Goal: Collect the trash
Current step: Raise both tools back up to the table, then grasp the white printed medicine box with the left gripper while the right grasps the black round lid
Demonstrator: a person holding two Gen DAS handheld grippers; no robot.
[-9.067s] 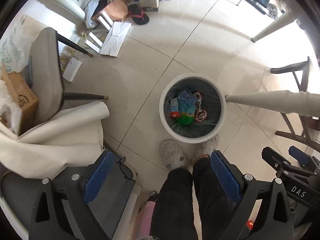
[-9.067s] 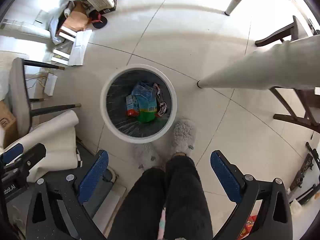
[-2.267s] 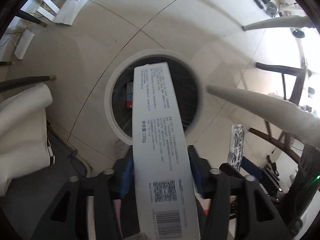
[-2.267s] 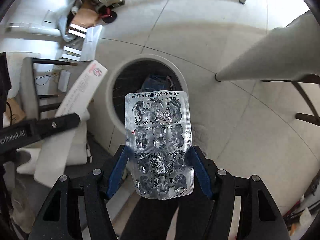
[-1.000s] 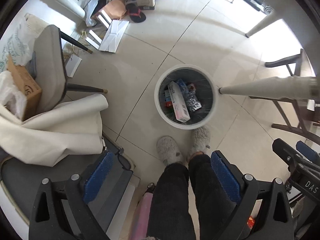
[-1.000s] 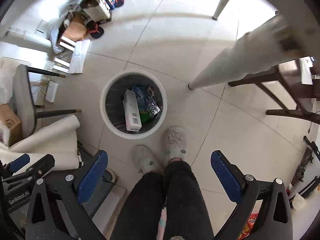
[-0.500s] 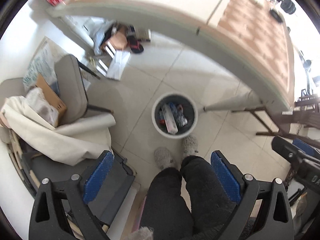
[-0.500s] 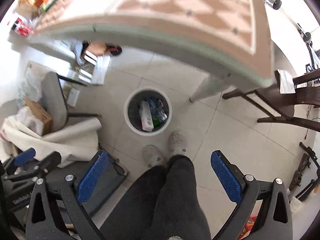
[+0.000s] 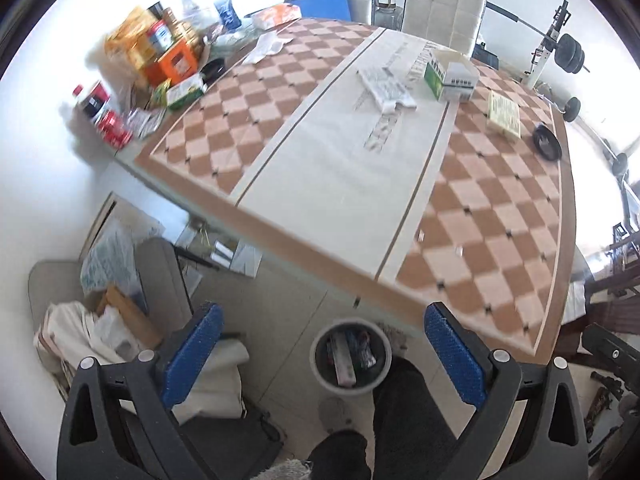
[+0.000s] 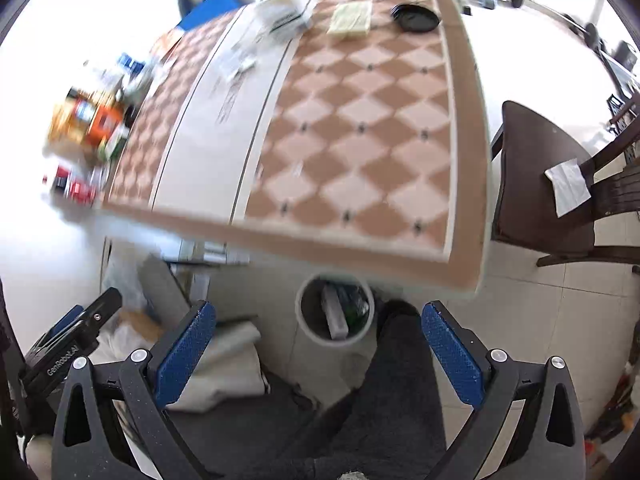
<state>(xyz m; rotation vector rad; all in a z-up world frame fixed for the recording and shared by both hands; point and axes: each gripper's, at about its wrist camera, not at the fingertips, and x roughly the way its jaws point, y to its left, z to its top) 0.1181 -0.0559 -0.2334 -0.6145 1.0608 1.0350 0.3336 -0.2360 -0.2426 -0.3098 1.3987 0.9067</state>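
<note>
A round white bin [image 9: 351, 357] [image 10: 335, 313] stands on the floor under the near edge of the checkered table [image 9: 360, 168] [image 10: 352, 128], holding a long white box and wrappers. My left gripper [image 9: 322, 352] is open and empty, high above the bin. The right gripper [image 10: 318, 340] is likewise open and empty. On the tabletop lie blister packs [image 9: 382, 88], a green and white box [image 9: 450, 74], a yellow-green pack [image 9: 503, 114] [image 10: 351, 18] and a black dish [image 9: 547, 144] [image 10: 416, 16].
Cans, bottles and snack boxes [image 9: 152, 56] crowd the table's far left corner. A dark wooden chair [image 10: 548, 184] stands to the right with a tissue on it. A grey chair, cloth and a cardboard box [image 9: 120, 312] sit left. The person's dark-trousered legs [image 10: 400, 380] are below.
Both grippers dropped the white box and blister pack into the bin, opened, then rose and tilted up, so the tabletop has come into view above the bin.
</note>
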